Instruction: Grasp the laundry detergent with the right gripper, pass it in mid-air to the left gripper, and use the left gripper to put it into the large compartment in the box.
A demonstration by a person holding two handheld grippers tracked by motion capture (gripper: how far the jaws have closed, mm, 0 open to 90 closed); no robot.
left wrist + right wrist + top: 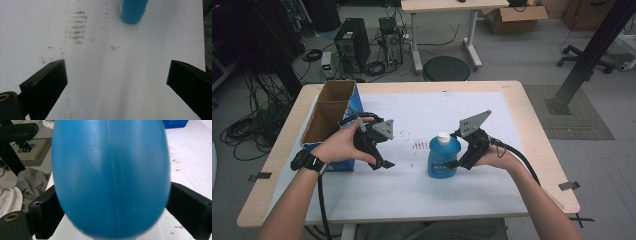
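Note:
A blue plastic bottle [443,157] with a white cap stands upright near the middle of the white table top [412,200]. My right gripper [458,164] reaches in from the bottle's right side. In the right gripper view the bottle's blue body [112,177] fills the gap and both black jaws lie against its flanks. My left gripper [382,164] hovers to the left of the bottle, jaws wide apart and empty. In the left gripper view [116,72] bare table lies between the jaws, with the bottle's base [132,10] farther off.
An open cardboard box [332,115] with a blue side stands at the table's left edge, just behind my left hand. Brown smudges [419,145] mark the table between the grippers. Computers, cables and another desk stand on the floor beyond the far edge.

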